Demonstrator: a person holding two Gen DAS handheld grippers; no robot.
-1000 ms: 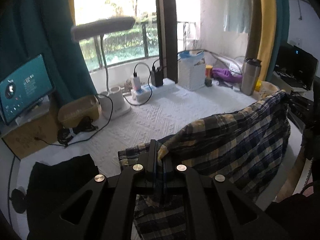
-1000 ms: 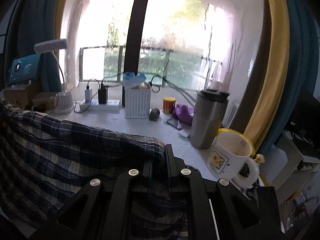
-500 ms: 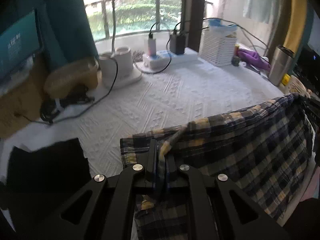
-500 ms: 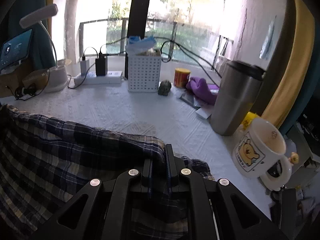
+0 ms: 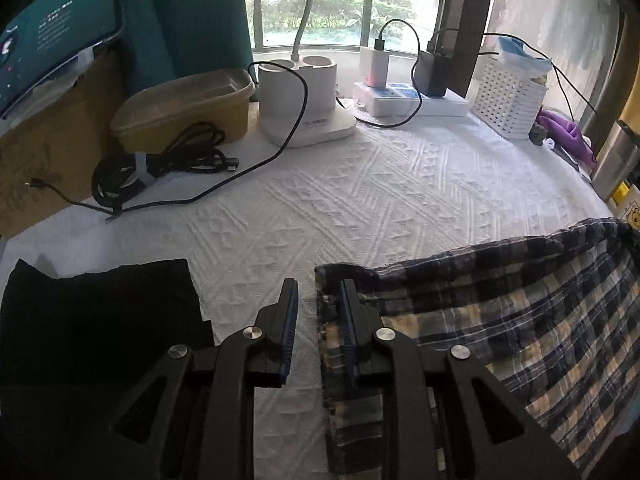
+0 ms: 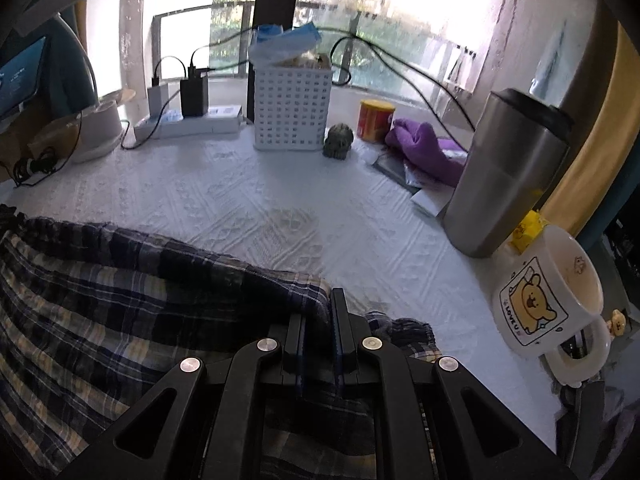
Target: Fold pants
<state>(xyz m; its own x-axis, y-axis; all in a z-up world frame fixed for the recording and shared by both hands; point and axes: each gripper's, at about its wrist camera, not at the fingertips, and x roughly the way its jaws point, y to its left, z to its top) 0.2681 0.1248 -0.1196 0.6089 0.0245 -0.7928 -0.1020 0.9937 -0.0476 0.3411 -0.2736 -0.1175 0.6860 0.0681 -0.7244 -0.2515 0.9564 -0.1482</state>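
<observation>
2 wrist views show a white textured tablecloth [image 5: 400,200] crowded along its far edge. In the left wrist view, from left to right: a lit screen [image 5: 48,36] on a cardboard box [image 5: 44,160], a folded black cloth [image 5: 100,312] near the front edge, a tan lidded container [image 5: 180,108] with a coil of black cable [image 5: 160,164] before it, a white lamp base [image 5: 304,104], a power strip [image 5: 412,98] with 2 chargers plugged in, a white perforated basket [image 5: 508,100] and a purple cloth [image 5: 568,132]. In the right wrist view, past the basket come a small grey-green figure [image 6: 339,141], a red and yellow can [image 6: 375,119], a steel tumbler [image 6: 508,172] and a white mug [image 6: 548,300] with a yellow bear, standing just right of the gripper. The middle of the tablecloth ahead of both grippers is bare.

The plaid pants [image 5: 500,320] are navy, cream and tan check, thin and wrinkled, with the darker layer folded over along the far edge. They lie at the near side of the table, their long axis running left to right between the 2 grippers.

The left gripper [image 5: 316,308] has just been opening its jaws: the cloth's left end lies beside the right finger, no longer pinched. The right gripper [image 6: 318,320] is clenched on the pants' right end, fabric bunched between its fingers.
</observation>
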